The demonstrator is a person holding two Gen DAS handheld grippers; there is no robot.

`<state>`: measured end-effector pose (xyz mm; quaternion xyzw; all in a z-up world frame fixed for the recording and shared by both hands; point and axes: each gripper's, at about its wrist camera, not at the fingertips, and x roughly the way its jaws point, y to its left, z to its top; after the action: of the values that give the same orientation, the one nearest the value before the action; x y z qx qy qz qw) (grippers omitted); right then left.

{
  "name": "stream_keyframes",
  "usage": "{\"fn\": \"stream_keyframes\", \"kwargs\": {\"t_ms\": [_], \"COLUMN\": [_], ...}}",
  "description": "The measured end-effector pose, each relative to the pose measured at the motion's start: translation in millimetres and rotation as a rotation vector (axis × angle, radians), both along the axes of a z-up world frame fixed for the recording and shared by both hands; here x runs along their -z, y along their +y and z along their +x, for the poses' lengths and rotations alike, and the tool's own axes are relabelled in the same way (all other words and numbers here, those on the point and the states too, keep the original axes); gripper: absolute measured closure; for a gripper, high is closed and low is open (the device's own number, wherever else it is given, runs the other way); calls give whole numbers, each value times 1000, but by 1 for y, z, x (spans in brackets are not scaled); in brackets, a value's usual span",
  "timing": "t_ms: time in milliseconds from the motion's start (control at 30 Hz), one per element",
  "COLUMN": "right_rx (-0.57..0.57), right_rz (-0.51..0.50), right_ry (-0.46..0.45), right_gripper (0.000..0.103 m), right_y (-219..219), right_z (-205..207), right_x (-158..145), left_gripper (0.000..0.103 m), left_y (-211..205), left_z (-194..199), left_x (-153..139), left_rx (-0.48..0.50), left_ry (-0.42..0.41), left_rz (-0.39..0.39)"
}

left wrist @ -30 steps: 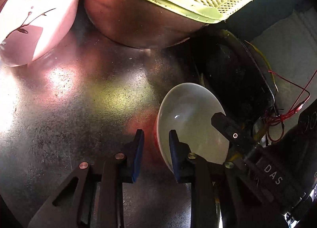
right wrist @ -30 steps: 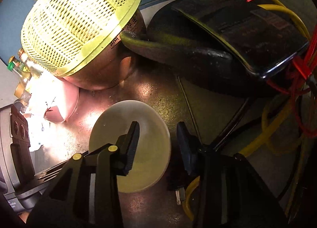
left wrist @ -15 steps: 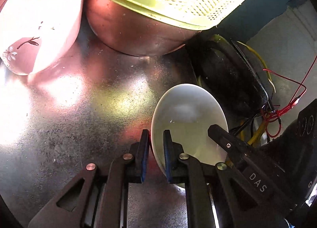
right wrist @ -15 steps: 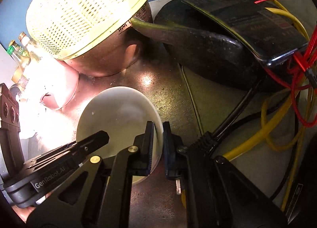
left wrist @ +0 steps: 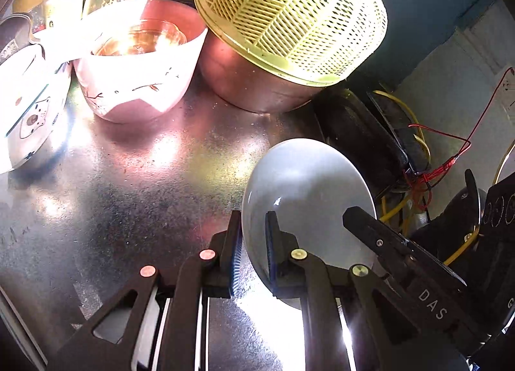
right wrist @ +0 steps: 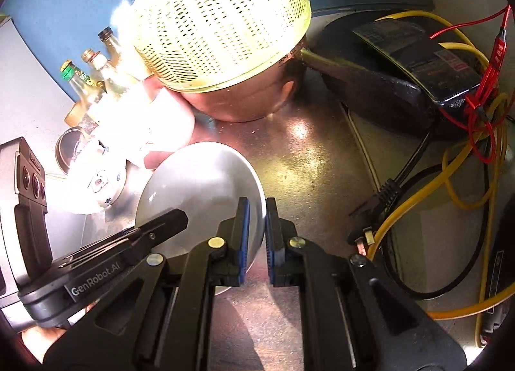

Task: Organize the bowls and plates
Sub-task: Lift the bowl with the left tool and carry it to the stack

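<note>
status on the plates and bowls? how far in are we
Early. Done: nothing looks stacked with the white plate yet. In hand: both the left claw and right claw are shut on opposite rims of the white plate. Left: the pink bowl and bear-print bowl sit separately on the metal counter.

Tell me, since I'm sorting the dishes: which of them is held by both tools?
The plain white plate: the left tool and right tool pinch opposite rims. The pink bowl and bear-print bowl sit untouched.
</note>
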<state>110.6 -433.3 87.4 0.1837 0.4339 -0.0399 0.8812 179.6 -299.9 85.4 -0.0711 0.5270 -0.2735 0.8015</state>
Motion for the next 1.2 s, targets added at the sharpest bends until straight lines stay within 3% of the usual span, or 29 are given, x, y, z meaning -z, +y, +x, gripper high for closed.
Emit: {"fn": "stream_keyframes", "kwargs": {"t_ms": [567, 1200], "right_rx": [-68, -240], "right_rz": [7, -9], "right_ry": [-49, -90], "right_gripper": [93, 93], "right_y": [77, 191], "right_z": [-51, -85], "right_x": [-34, -55], "left_gripper": [91, 91], "left_y": [86, 210], "left_z": [-58, -109], "left_x": [-50, -77], "left_rx": [-41, -189], "left_ry": [-72, -134], "left_rz": [19, 47]}}
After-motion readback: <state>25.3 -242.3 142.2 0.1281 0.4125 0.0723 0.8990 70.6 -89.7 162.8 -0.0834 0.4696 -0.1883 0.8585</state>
